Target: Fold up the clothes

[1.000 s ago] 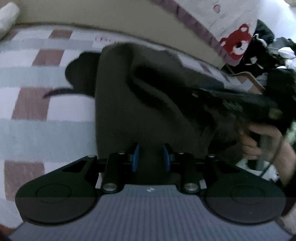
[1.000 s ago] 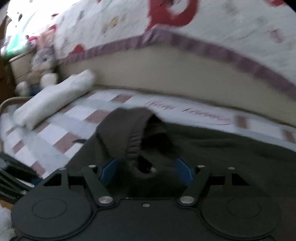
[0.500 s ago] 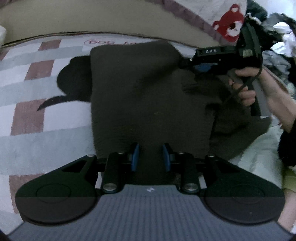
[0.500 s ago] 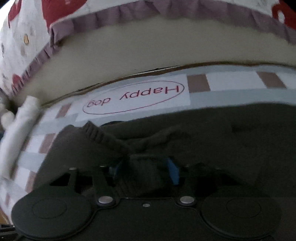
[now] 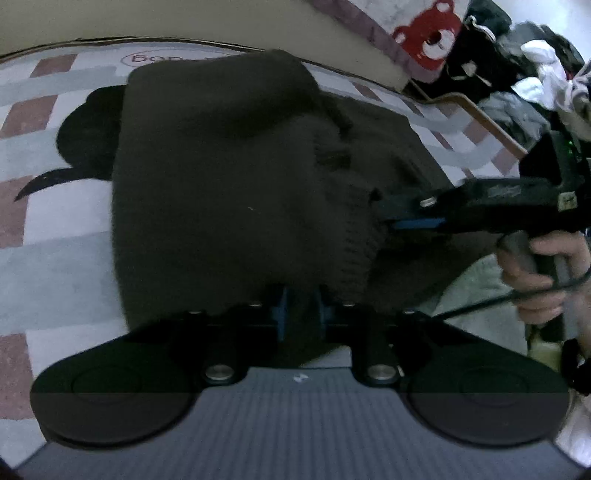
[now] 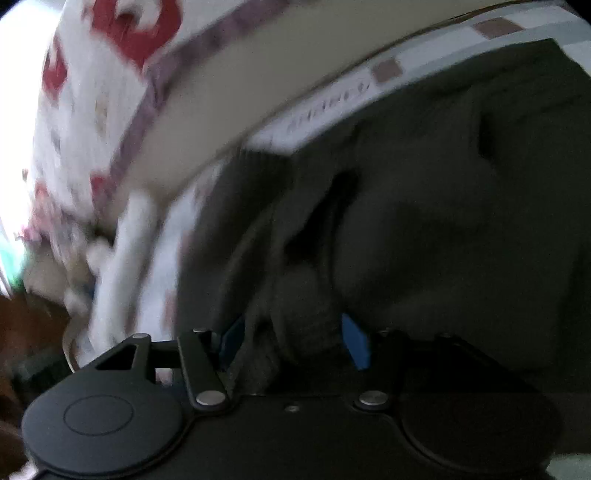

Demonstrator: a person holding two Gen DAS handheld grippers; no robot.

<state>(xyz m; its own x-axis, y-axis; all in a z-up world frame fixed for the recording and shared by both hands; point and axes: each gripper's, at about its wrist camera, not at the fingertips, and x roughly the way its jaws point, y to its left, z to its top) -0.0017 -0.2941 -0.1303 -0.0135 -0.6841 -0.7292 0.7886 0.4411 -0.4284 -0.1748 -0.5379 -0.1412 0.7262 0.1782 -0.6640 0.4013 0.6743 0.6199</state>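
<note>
A dark knit sweater [image 5: 229, 177] lies partly folded on a checked rug [image 5: 55, 258]. My left gripper [image 5: 301, 314] is at its near edge, and its jaws are closing with a pinch of the fabric pressed between the blue pads. My right gripper [image 5: 384, 218] reaches in from the right, held by a person's hand [image 5: 535, 266], with its tips at the ribbed edge of the folded layer. In the blurred right wrist view the right gripper [image 6: 293, 339] stands wide and is closing, with a ribbed bunch of sweater [image 6: 461, 184] between the pads.
A bed side with a bear-print quilt [image 5: 424, 33] runs along the far edge of the rug. A heap of clothes [image 5: 517, 92] lies at the far right. A white rolled cloth [image 6: 122, 266] lies at the left beside the sweater.
The right gripper let go at the sweater's far edge, swung down to its right side and rolled over. The sweater's right part now lies folded over the middle. The left jaws narrowed.
</note>
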